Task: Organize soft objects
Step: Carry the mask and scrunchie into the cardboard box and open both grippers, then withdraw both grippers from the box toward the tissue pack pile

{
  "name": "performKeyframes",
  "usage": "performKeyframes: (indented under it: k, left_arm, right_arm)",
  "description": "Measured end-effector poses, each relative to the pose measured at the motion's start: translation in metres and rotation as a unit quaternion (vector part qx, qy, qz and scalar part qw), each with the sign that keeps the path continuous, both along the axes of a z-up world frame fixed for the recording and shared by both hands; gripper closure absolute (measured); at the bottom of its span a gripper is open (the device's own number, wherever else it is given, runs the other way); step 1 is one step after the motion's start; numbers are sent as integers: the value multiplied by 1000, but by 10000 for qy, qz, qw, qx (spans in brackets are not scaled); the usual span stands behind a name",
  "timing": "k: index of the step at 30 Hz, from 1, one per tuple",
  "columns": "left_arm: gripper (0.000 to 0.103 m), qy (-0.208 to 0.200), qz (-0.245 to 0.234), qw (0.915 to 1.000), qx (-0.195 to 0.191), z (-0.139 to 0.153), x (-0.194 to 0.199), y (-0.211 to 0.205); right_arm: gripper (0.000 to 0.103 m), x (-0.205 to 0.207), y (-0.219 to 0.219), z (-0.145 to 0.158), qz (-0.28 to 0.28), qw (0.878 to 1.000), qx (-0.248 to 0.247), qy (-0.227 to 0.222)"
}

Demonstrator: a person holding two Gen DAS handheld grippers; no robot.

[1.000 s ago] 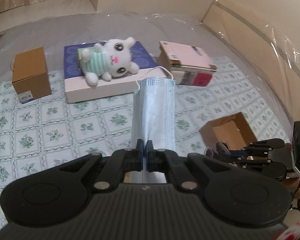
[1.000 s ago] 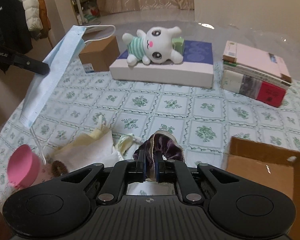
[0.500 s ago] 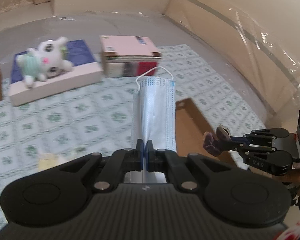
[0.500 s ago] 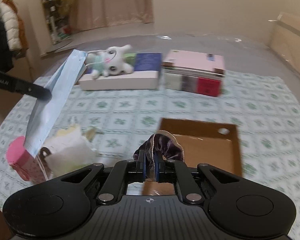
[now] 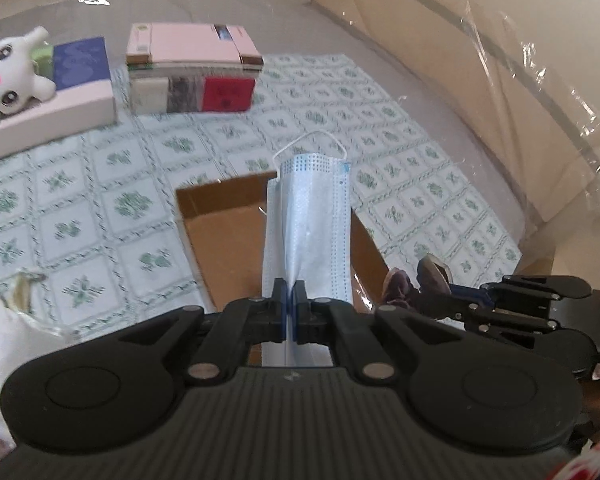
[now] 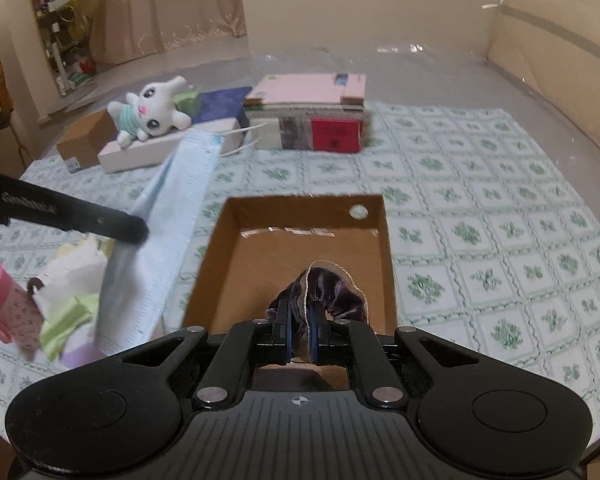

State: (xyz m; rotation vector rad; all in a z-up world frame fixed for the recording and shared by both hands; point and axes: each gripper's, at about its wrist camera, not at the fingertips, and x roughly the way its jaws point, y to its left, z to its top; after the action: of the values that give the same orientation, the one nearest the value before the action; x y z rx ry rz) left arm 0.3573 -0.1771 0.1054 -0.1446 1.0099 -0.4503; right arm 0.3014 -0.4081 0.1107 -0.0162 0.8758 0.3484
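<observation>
Here the left gripper (image 5: 290, 298) had its jaws clamped on a blue face mask (image 5: 314, 220) hanging above the open cardboard box (image 6: 300, 248); the right gripper (image 6: 300, 328) pinched a purple, seemingly velvet scrunchie (image 6: 328, 290) over that box.

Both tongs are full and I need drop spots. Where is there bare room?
Free: the open cardboard box floor, and the tablecloth right of it, up to the stacked books. Crowded: the soft pile and pink cup to its left.

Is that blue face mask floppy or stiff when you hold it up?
Probably floppy: the face mask folds along its length where the left gripper pinches it. Likely very light, since a thin pinch carries it. Its ear loop might snag on the cardboard box.
</observation>
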Motion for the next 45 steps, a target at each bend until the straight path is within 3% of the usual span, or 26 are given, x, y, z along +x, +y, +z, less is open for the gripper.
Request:
performKeyframes:
  k: [5, 7, 10, 18, 26, 28, 30, 31, 39, 45]
  left_arm:
    - [94, 84, -15, 9997, 209, -24, 9, -16]
    - [79, 162, -1, 9997, 199, -33, 13, -15]
    - [71, 177, 88, 9995, 227, -39, 15, -9]
    - [66, 26, 332, 9993, 190, -33, 13, 26]
    - [59, -401, 310, 9981, 340, -23, -13, 45]
    - [50, -494, 320, 9976, 352, -22, -20, 49]
    - [43, -558, 340, 9974, 298, -21, -28, 53]
    - [41, -592, 329, 9973, 282, -21, -32, 56]
    - [34, -876, 604, 9943, 41, -7, -78, 91]
    - [26, -1156, 999, 9882, 121, -2, -124, 124]
  right_arm:
    - [95, 12, -8, -20, -15, 9999, 39, 140]
    - [95, 16, -7, -26, 3, 9998, 40, 184]
    - [95, 21, -8, -32, 17, 9997, 59, 224]
    - [95, 29, -1, -44, 89, 9995, 125, 273]
    - [94, 32, 10, -57, 184, 9991, 231, 306]
    - [86, 32, 9, -59, 179, 9988, 307, 346]
    - [48, 32, 7, -60, 76, 9989, 329, 314]
    - [42, 31, 5, -59, 18, 9989, 369, 283]
    - [40, 4, 3, -40, -142, 9991, 389, -10]
    - [40, -38, 24, -24, -24, 9984, 393, -400]
